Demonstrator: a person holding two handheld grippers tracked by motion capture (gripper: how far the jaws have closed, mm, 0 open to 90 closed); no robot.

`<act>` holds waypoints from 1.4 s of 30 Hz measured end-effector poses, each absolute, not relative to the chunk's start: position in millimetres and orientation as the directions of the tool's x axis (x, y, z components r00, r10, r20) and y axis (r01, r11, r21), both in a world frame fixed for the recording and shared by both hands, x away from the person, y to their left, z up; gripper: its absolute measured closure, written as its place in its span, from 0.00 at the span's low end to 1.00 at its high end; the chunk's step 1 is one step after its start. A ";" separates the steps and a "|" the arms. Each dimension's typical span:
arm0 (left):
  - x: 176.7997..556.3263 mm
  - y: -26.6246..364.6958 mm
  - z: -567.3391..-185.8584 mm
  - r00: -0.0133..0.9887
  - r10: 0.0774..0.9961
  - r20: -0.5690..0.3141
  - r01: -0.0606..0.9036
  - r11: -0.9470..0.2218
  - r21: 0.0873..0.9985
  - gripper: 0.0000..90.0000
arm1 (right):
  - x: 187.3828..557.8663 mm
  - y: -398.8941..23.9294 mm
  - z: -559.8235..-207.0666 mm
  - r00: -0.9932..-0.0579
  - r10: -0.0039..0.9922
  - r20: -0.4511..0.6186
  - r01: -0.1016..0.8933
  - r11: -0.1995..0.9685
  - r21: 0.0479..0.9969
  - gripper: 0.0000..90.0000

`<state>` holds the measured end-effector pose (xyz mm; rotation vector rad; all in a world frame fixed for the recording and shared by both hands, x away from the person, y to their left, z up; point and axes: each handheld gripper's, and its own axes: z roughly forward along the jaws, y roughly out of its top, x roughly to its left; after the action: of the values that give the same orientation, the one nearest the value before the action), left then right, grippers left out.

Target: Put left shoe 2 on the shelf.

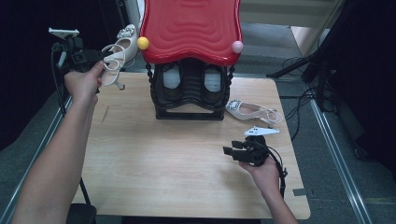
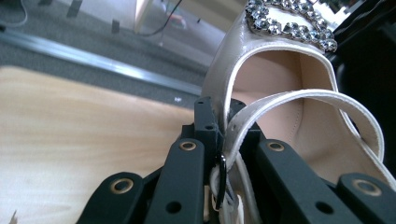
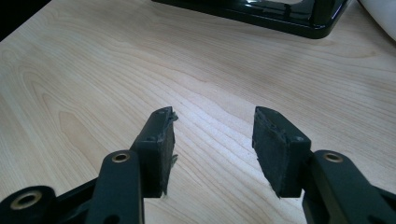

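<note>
My left gripper [image 1: 99,59] is raised off the table's far left corner, shut on the heel strap of a white slingback shoe [image 1: 116,55] with a jewelled toe. In the left gripper view the jaws pinch the strap [image 2: 280,100] where it meets the shoe [image 2: 280,70], whose jewelled toe points away. A second white jewelled shoe [image 1: 252,111] lies on the table to the right of the rack. My right gripper [image 1: 229,151] hovers low over the table's right half, open, with nothing between its pads [image 3: 159,140].
A black shoe rack [image 1: 189,112] with a wavy red top [image 1: 189,28] stands at the table's far middle and holds dark shoes [image 1: 170,81]. Yellow [image 1: 143,43] and pink [image 1: 237,46] balls sit on its corners. The rack base [image 3: 280,16] lies ahead of the right gripper.
</note>
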<state>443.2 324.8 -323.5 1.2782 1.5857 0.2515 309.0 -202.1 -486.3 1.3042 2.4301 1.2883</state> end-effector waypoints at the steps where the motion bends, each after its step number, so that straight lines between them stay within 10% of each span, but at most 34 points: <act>1: 443.4 325.3 -318.8 0.113 0.813 -0.571 0.590 0.408 0.697 0.95 | 309.1 -202.2 -486.3 -0.629 0.724 0.282 0.640 0.278 0.716 0.56; 42: 466.7 220.2 -166.5 0.273 0.822 -0.499 0.530 0.304 0.791 0.94 | 309.4 -201.8 -485.4 -0.634 0.719 0.285 0.637 0.276 0.720 0.55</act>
<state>466.7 220.2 -166.5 1.3588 1.3905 0.3117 309.4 -201.8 -485.4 1.2964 2.4312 1.2979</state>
